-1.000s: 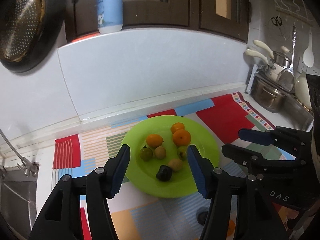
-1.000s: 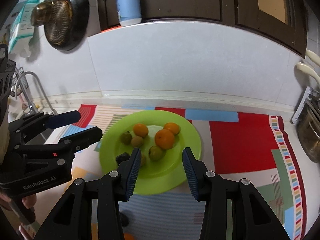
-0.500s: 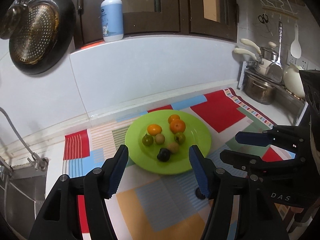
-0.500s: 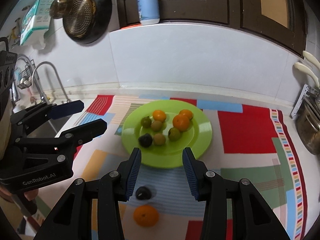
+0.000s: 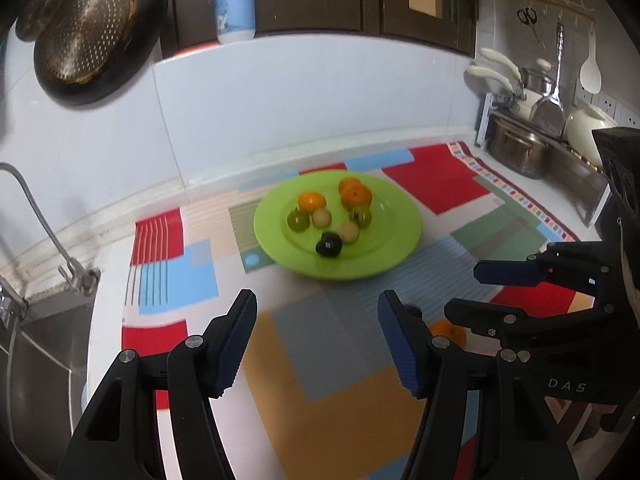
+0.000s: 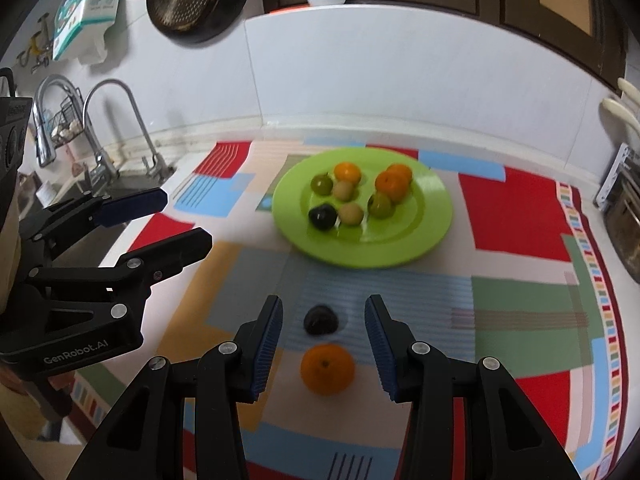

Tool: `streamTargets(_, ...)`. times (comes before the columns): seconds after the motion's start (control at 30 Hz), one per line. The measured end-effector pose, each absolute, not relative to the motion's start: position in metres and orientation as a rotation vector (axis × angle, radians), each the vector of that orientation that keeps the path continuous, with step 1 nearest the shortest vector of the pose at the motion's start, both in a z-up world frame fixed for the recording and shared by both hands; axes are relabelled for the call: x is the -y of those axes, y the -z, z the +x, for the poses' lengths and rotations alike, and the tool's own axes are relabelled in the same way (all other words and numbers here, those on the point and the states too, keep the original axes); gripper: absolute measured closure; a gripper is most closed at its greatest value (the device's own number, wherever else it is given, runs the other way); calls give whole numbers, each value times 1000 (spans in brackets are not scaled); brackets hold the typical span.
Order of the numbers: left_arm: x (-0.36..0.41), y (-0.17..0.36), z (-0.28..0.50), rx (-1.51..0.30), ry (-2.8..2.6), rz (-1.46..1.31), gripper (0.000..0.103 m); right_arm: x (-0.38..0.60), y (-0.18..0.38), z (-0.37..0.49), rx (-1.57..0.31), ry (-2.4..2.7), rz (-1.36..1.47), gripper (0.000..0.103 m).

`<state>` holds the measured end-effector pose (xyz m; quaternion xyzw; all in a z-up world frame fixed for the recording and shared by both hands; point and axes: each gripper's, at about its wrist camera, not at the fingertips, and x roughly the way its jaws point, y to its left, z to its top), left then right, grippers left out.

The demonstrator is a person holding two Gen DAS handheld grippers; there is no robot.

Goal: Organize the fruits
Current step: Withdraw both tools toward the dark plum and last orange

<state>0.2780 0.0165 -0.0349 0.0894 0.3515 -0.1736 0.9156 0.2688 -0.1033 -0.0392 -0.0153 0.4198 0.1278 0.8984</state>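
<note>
A green plate (image 5: 404, 216) (image 6: 434, 208) sits on a patchwork mat and holds several small fruits: oranges, green and tan ones, and a dark one (image 6: 322, 217). A loose orange (image 6: 328, 369) and a loose dark fruit (image 6: 320, 320) lie on the mat in front of the plate. My right gripper (image 6: 323, 340) is open, its fingers on either side of these two fruits, above them. My left gripper (image 5: 318, 336) is open and empty over the mat, nearer than the plate. The loose orange (image 5: 448, 330) shows partly behind the left gripper's right finger.
A sink with a tap (image 6: 120, 120) lies to the left. Pots and utensils (image 5: 520, 148) stand on a rack to the right. A pan with a strainer (image 5: 88, 36) hangs on the tiled wall; a soap bottle (image 5: 235, 0) stands on the ledge.
Both grippers have pulled back from the plate toward me. The loose orange and dark fruit have come into view between the right fingers. Both stay open.
</note>
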Motion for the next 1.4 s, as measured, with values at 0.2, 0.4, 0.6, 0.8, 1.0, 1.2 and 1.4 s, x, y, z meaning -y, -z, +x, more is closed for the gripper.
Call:
streamTargets(0.2, -15, 51, 271, -769, 360, 204, 41, 103, 56, 267, -934, -282, -30, 59)
streamTargets(0.4, -12, 63, 270, -808, 367, 211, 41, 105, 74, 268, -1007, -293, -21, 59)
streamTargets(0.6, -9, 75, 271, -843, 365, 224, 41, 106, 86, 272, -1046, -295, -14, 59)
streamTargets(0.8, -9, 86, 274, -876, 367, 227, 41, 104, 96, 276, -1066, -297, -29, 52)
streamTargets(1.0, -7, 93, 277, -895, 369, 231, 41, 104, 105, 281, -1082, -293, -37, 52)
streamTargets(1.2, 0, 97, 278, -906, 397, 243, 41, 106, 104, 280, -1067, -298, -35, 61)
streamTargets(1.4, 9, 93, 280, -895, 429, 252, 41, 114, 100, 277, -1044, -274, -26, 61)
